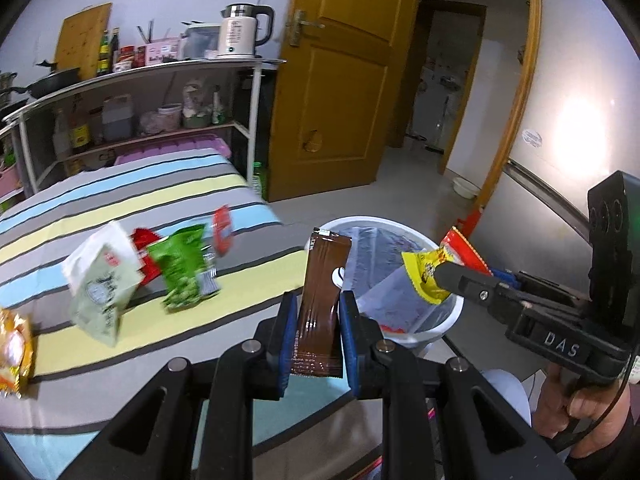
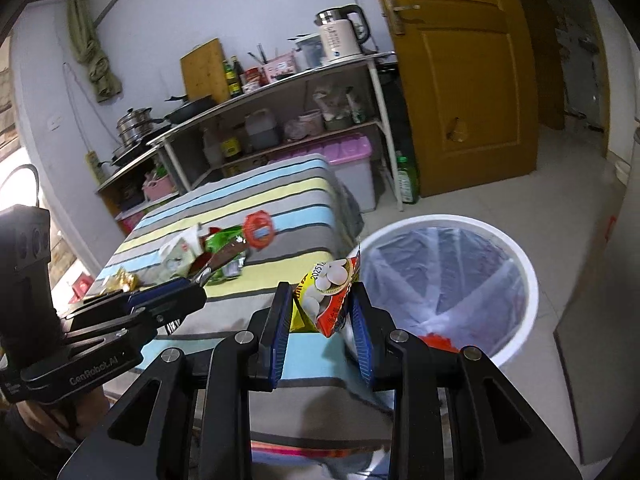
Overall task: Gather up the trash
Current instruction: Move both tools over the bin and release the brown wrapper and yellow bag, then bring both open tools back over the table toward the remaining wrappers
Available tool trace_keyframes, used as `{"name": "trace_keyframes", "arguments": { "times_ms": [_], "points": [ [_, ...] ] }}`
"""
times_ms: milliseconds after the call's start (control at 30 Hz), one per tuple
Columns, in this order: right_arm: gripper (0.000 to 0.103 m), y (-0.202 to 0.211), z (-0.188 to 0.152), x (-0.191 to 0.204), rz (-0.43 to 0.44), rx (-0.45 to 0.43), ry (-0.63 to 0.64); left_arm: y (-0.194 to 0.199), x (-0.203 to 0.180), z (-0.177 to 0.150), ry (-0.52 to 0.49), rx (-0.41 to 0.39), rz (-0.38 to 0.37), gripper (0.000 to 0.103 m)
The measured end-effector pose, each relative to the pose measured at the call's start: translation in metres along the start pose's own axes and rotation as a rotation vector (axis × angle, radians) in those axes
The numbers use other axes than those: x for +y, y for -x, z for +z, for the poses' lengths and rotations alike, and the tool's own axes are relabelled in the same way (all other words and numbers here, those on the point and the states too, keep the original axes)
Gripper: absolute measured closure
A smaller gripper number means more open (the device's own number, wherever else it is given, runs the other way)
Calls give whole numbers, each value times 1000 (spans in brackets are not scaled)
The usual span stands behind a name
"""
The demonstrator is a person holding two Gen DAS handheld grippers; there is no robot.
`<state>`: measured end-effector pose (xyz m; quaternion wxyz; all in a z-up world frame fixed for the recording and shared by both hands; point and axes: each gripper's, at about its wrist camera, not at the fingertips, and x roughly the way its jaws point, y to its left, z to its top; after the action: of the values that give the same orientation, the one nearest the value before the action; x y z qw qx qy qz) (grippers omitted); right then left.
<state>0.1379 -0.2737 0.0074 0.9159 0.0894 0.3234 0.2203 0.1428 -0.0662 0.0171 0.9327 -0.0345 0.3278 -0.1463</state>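
Observation:
My left gripper [image 1: 318, 306] is shut on a brown sachet [image 1: 322, 300], held upright near the table's right edge, just left of the white trash bin [image 1: 436, 330]. My right gripper [image 2: 322, 304] is shut on a red and yellow snack wrapper [image 2: 332, 298], held beside the white trash bin's rim [image 2: 524, 312]. In the left wrist view the wrapper [image 1: 430, 272] hangs over the bin. More wrappers lie on the striped table: a white bag [image 1: 102, 280], a green bag [image 1: 182, 268], a red packet [image 1: 222, 230], an orange packet [image 1: 14, 350].
The striped cloth table [image 2: 248, 192] stands left of the bin. A shelf [image 1: 132, 76] with a kettle [image 1: 242, 32], bottles and pans stands behind it. A brown door [image 1: 340, 80] stands open at the back. The bin's clear liner [image 2: 452, 268] holds a red scrap.

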Motion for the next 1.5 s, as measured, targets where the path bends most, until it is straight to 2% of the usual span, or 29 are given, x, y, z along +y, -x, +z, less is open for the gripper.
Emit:
{"name": "trace_keyframes", "arguments": {
  "times_ms": [500,933,1033,1067,1100,1133,1500],
  "points": [
    [73,-23,1,-54,-73,31,-67,-64,-23,26,-28,65,-62,80],
    [71,-49,-5,-89,-123,102,-144,-104,-36,29,-33,142,-98,80],
    [68,-50,-6,-92,-131,104,-147,-108,-34,29,-29,151,-103,75],
    [65,-50,-6,-92,-132,103,-148,-108,-33,29,-27,152,-104,73],
    [58,-49,-6,-92,-134,100,-151,-108,-33,29,-26,151,-105,73],
    [56,-48,-6,-92,-135,97,-151,-108,-33,29,-25,150,-106,73],
    [56,-26,-2,-78,-108,44,-124,-76,-29,27,-16,83,-105,73]
  ]
}}
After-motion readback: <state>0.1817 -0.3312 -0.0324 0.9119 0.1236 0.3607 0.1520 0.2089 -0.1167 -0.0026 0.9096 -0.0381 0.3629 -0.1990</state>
